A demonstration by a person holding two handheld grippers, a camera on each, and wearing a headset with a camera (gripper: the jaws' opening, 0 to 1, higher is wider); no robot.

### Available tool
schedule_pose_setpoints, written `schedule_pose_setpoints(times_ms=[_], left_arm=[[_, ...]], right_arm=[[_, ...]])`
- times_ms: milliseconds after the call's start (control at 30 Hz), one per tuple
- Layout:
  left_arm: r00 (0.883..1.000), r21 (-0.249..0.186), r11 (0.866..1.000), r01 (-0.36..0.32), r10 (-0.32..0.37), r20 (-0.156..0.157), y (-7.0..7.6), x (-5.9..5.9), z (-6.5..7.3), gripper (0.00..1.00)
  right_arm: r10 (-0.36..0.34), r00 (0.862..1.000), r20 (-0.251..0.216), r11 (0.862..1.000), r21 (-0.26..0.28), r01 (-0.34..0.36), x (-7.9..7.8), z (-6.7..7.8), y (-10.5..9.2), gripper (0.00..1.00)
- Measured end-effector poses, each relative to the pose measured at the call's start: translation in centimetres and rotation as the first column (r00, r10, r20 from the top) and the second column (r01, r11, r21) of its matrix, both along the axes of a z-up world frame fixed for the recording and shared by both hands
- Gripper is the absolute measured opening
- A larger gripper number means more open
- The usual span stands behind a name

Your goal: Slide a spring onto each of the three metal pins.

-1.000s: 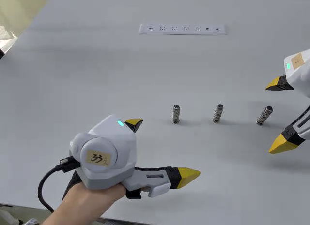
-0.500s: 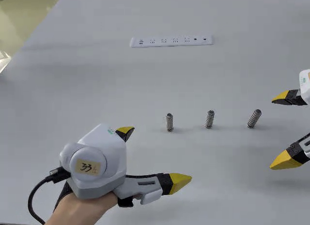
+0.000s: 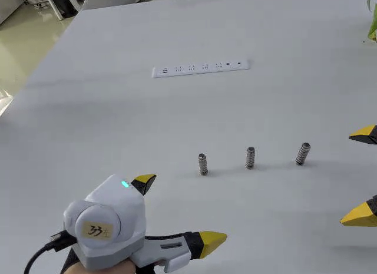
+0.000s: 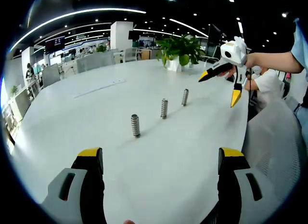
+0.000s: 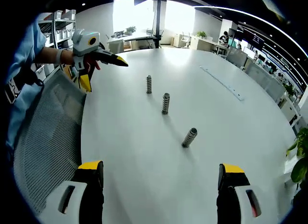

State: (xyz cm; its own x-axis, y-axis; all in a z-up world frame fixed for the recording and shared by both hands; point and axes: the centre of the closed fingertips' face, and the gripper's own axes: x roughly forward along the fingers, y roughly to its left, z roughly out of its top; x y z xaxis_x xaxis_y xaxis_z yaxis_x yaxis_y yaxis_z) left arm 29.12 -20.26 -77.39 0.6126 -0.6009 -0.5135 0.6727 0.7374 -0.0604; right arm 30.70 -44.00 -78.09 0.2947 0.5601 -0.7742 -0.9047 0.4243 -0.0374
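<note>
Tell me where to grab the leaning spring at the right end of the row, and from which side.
I'd grip the right-end spring across its middle coils, one jaw on each side of the round body. Come from the right with the open right gripper, which is nearest. The spring leans, so tilt the jaws to match.

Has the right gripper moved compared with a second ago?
Yes. Measured against the rightmost spring, the right gripper has drawn away from it, rightward and lower in the head view.
</note>
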Motion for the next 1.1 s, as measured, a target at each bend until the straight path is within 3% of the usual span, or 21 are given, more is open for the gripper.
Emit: schedule_pose_setpoints(times_ms=[267,567,1100], left_arm=[[1.0,0.014,1.0,0.001,-0.001,-0.01,0.6,0.0,0.0,0.99],[1.0,0.022,1.0,-0.002,0.003,-0.015,0.9,-0.1,-0.1,0.99],[1.0,0.017,1.0,-0.015,0.016,-0.023,0.9,-0.1,-1.0,0.99]], right_arm=[[-0.092,0.996,-0.005,0.995,0.05,0.092,-1.4,0.2,-1.5,0.99],[-0.148,0.989,-0.023,0.986,0.073,0.149,-2.9,0.0,-2.7,0.99],[-0.19,0.982,-0.023,0.978,0.085,0.191,-2.6,-0.5,-3.3,0.99]])
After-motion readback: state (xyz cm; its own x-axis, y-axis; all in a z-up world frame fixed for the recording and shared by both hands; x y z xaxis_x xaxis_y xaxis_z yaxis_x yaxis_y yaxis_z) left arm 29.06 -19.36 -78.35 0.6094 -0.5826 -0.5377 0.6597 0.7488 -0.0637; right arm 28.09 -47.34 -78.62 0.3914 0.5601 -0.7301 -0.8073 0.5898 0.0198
